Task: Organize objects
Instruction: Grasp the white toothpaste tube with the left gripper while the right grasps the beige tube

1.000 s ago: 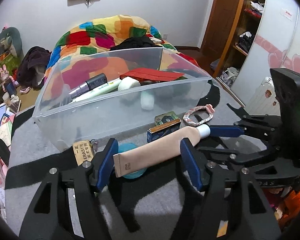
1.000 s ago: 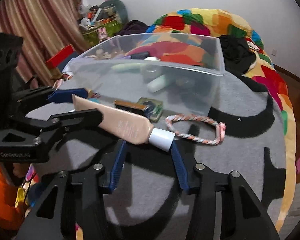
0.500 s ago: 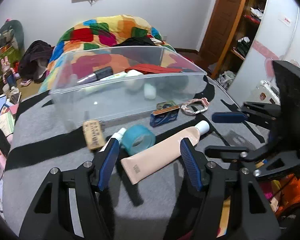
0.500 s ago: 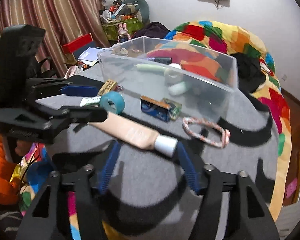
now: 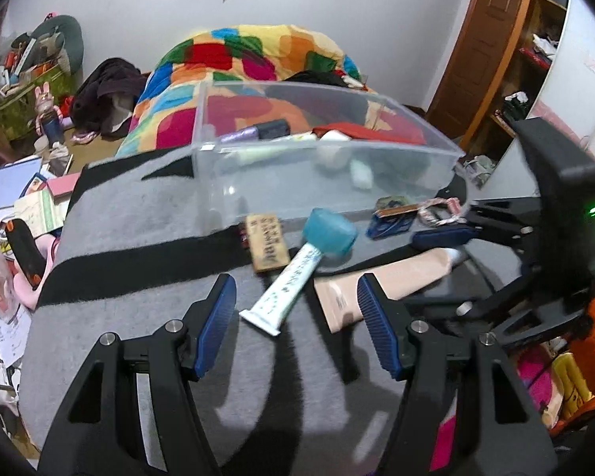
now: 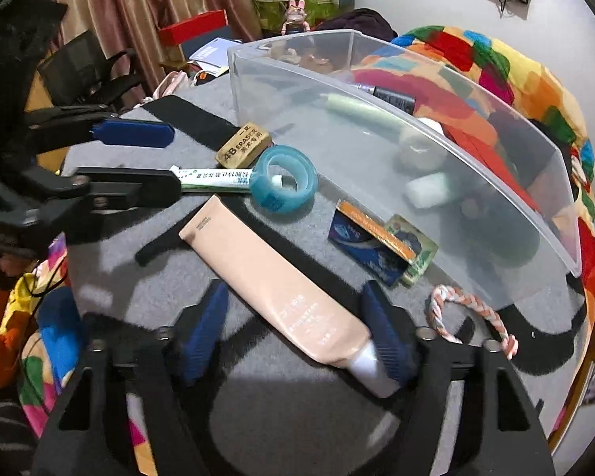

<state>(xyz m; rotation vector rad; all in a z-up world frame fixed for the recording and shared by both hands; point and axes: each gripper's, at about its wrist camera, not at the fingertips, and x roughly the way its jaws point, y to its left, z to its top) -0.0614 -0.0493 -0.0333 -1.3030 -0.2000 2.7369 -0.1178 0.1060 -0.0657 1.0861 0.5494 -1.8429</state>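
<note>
Beige tube point(image 6: 281, 293) flat beside bin point(image 6: 476, 182)

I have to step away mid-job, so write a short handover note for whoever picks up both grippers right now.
Left gripper: open, holding nothing, over the white tube.
Right gripper: jaws just closing around the beige tube, which lies on the grey mat; not gripped yet.
Done: several items already lie in the clear bin.
Left, all outside the bin: both tubes, blue tape roll, eraser, card packs, braided loop.
</note>
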